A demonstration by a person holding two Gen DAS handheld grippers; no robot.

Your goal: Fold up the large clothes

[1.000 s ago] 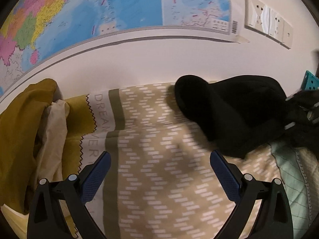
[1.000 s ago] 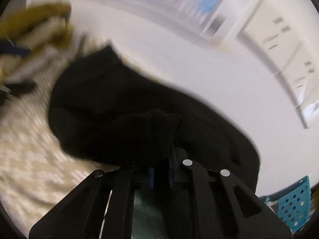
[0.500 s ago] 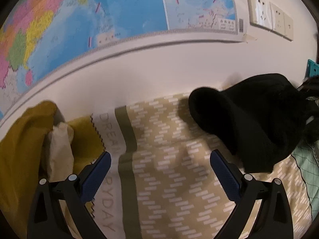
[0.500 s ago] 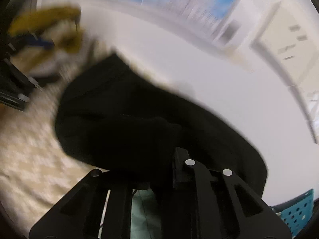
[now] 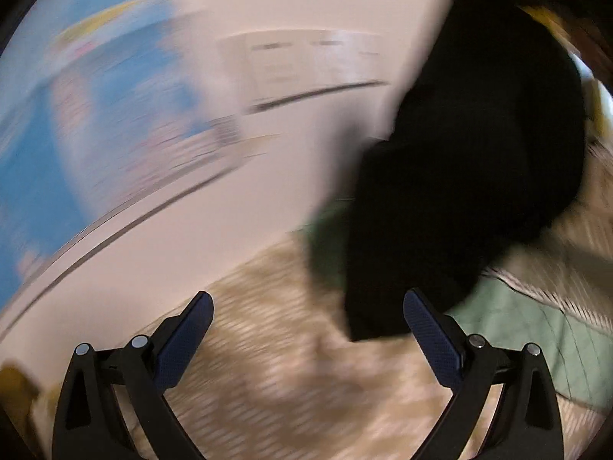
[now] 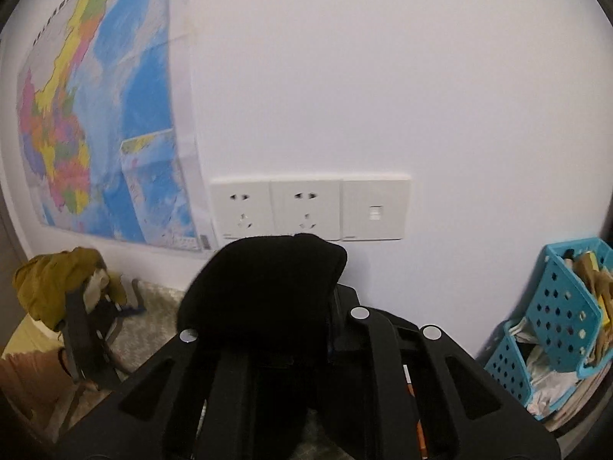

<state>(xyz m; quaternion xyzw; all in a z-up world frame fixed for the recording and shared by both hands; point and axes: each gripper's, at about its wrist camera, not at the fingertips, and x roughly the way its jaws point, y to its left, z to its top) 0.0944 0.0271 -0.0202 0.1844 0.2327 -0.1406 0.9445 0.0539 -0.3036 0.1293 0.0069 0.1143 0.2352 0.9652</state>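
A black garment [image 5: 471, 176] hangs in the air at the right of the blurred left wrist view, its lower edge just beyond the right fingertip. My left gripper [image 5: 306, 322] is open and empty above a beige patterned sheet [image 5: 276, 360]. My right gripper [image 6: 268, 306] is shut on the black garment [image 6: 264, 291], which drapes over its fingers and hides the tips. The left gripper [image 6: 88, 341] also shows low at the left of the right wrist view.
A wall map [image 6: 95, 122] and white sockets [image 6: 310, 209] are on the wall ahead. A mustard garment pile [image 6: 57, 280] lies at the left. A blue perforated basket [image 6: 555, 318] stands at the right. A green quilted cloth [image 5: 536, 326] lies on the bed.
My right gripper has lifted the black garment off the bed and now faces the wall. My left gripper has swung right toward the hanging garment, still open.
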